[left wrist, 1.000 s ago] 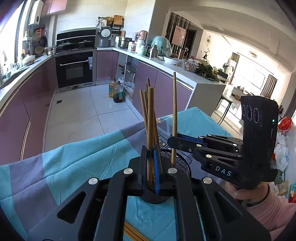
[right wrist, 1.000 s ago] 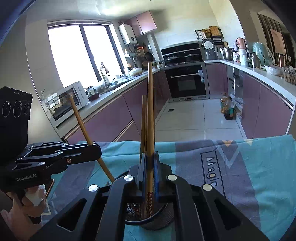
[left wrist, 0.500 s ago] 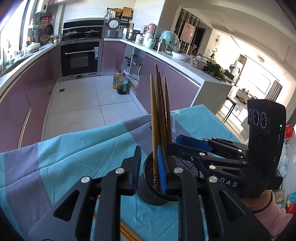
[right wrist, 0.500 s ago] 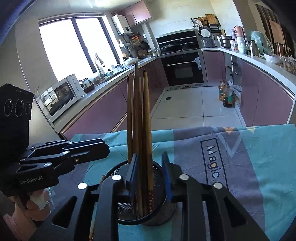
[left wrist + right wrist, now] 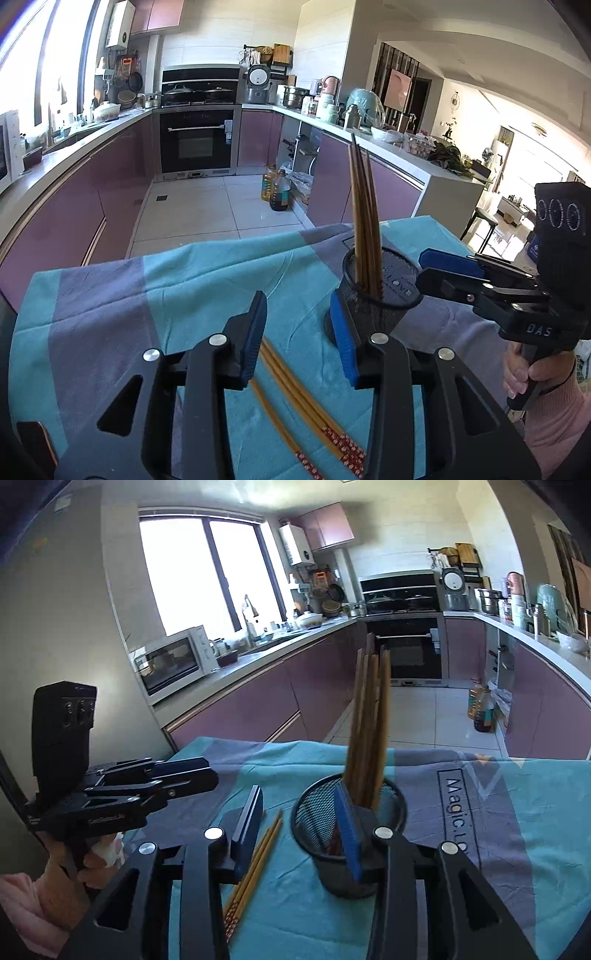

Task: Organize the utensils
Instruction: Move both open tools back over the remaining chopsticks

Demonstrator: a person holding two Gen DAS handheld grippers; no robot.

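**Chopsticks: some in mesh cup, some loose on cloth**

Chopsticks (image 5: 364, 221) stand bunched and nearly upright in the black mesh cup (image 5: 384, 295), tops leaning slightly. Cup sits on the teal/grey cloth (image 5: 184, 288) covering the table. More loose chopsticks (image 5: 295, 398) lie flat on the cloth just beside the cup's base, w/ red patterned ends toward the camera; in the right wrist view they show as a thin bundle (image 5: 255, 860) left of the cup (image 5: 349, 834).

Left gripper (image 5: 299, 332): jaws opening, blue pads apart, nothing clamped. The loose sticks lie on the cloth below the gap; right pad sits in front of the cup's base, contact can't be told.

Right gripper (image 5: 301, 819): jaws opening too, nothing pinched. Its right pad overlaps the cup's rim in view; contact unclear. In the left wrist view the right gripper (image 5: 443, 269) points in from the right side, tips near the cup's rim, held by a hand (image 5: 524, 373) w/ pink sleeve.

Writing:
- Right gripper body: "DAS" in white.
- Left gripper body (image 5: 147, 786): white lettering, too small to read.
- Cloth print: "Magic.L", rest hidden behind the gripper.

Kitchen behind: purple cabinets, black oven (image 5: 197, 142), white microwave (image 5: 173, 661) on the counter.
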